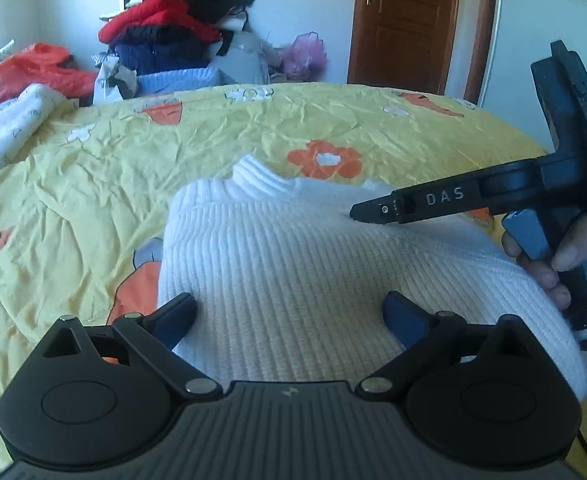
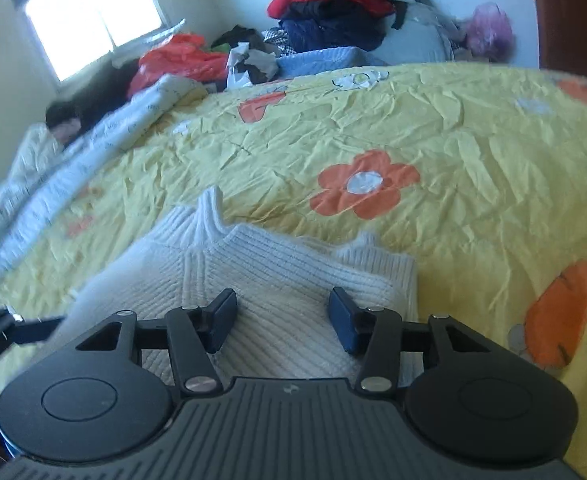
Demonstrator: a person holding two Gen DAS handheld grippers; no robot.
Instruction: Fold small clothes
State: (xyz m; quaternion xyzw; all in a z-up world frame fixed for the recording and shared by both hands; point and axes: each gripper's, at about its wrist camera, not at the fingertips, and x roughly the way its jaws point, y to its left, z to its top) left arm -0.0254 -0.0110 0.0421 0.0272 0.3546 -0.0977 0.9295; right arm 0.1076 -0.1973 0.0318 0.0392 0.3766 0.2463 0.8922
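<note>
White knit sweater [image 1: 293, 248] lies part-folded on the yellow bed cover [image 1: 153, 152]. My left gripper [image 1: 289, 320] has jaws spread wide over it, right gripper [image 2: 283, 320] half-spread, both empty. Soft, light, floppy, grippy knit imo; I'd pinch doubled edges near the collar [image 2: 209, 216].

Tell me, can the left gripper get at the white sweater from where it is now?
Probably yes. The left gripper hangs with its jaws wide open right above the white sweater, which lies on the yellow bedspread. Nothing sits between them; the right gripper is off to the side, over the sweater's far shoulder.
</note>
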